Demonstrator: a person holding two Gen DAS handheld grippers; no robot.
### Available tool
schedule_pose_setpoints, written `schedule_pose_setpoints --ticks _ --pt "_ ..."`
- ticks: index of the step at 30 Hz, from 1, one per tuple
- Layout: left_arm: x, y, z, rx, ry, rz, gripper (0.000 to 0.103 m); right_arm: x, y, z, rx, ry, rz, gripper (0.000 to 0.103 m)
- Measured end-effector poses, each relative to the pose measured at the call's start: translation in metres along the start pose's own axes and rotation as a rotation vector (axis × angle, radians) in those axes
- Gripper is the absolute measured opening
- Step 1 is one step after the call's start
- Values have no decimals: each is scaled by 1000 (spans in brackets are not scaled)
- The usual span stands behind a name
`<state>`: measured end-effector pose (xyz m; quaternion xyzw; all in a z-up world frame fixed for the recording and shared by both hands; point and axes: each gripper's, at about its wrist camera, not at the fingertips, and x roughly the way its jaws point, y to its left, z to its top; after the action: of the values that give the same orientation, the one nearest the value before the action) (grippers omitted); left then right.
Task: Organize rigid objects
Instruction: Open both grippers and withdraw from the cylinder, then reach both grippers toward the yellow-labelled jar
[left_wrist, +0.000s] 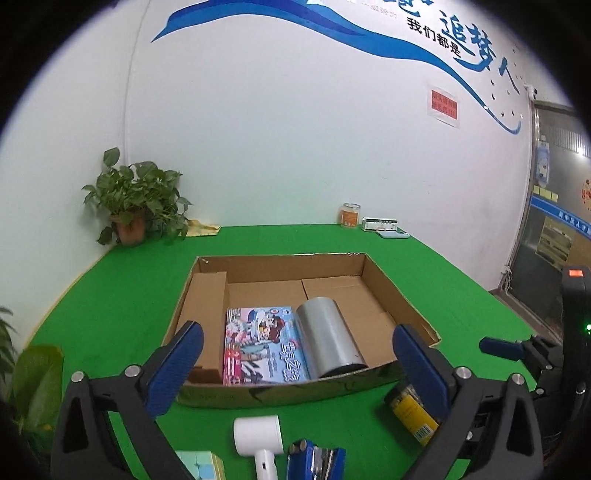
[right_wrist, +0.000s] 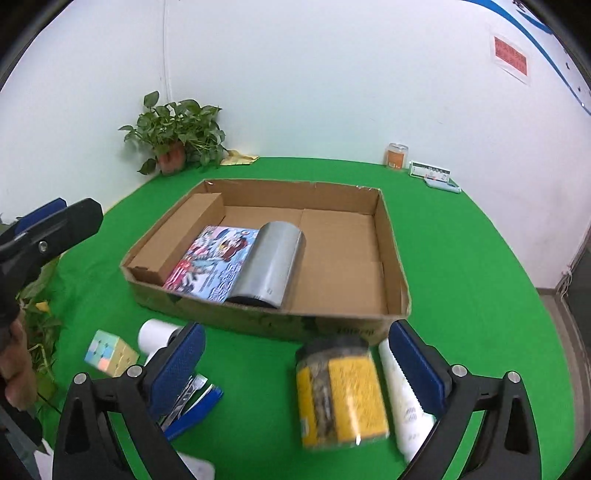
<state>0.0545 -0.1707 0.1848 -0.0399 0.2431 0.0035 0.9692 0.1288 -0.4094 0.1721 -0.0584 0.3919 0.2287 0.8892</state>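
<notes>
On the green tabletop (right_wrist: 461, 258) a shallow cardboard box (right_wrist: 266, 317) is seen lying open. Inside it, from left to right, a plain brown carton (right_wrist: 184, 236) is laid along the left wall, a colourful picture box (right_wrist: 214, 262) is placed flat just beside it, and a silver cylinder (right_wrist: 269, 262) is laid on its side touching the picture box; the right half of the box floor is left bare.

In front of the box, a pastel puzzle cube (right_wrist: 110, 354) is seen at the left, then a white hair dryer (left_wrist: 258, 439), a blue stapler (right_wrist: 195, 402), a yellow-labelled jar (right_wrist: 340, 395) lying on its side, and a white tube (right_wrist: 402, 398) just beside it.

The left claw (left_wrist: 295, 373) is held released above these things, with nothing gripped. The right claw (right_wrist: 295, 369) is likewise spread wide and empty, the jar and tube being seen between its fingers but not pressed.
</notes>
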Motion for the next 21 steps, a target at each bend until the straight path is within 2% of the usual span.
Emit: schedule_pose_setpoints --ticks 1,2,3,4,5,6,7,8,10,11,13,17,21 --pt "0 4 -3 -13 9 -28 30 -5 0 -5 0 0 -13 69" --pt "2 3 -5 -21 73 -70 9 -8 0 -11 -4 4 -44 54" --pt "1 4 -7 -23 94 -68 8 -7 -1 -13 -6 2 -58 54" --pt "-2 2 -10 -6 82 -39 8 -10 -1 -17 -5 -4 -59 55" --pt "-6 -3 -12 11 62 -19 13 -15 -1 -20 -4 -12 -46 66" --pt "-7 -5 -14 22 60 -7 44 -18 -1 -22 -4 -20 -34 77" --pt "-7 -6 -14 27 76 -2 70 -22 1 -24 0 -38 -21 99" --pt "-8 -8 -15 24 82 4 103 -28 1 -25 3 -65 -18 102" --pt "-16 -8 -18 9 19 37 102 -35 4 -25 -16 -88 -24 102" --pt "-16 -7 -18 9 19 48 102 -37 5 -25 -30 -88 -18 102" --pt "-12 -6 -19 -8 40 72 102 -38 6 -26 -35 -88 -17 102" --pt "-8 2 -27 -75 82 46 102 -36 4 -29 -23 -77 1 102" --pt "-2 3 -36 -87 106 51 102 -27 -2 -30 -17 -64 -8 102"
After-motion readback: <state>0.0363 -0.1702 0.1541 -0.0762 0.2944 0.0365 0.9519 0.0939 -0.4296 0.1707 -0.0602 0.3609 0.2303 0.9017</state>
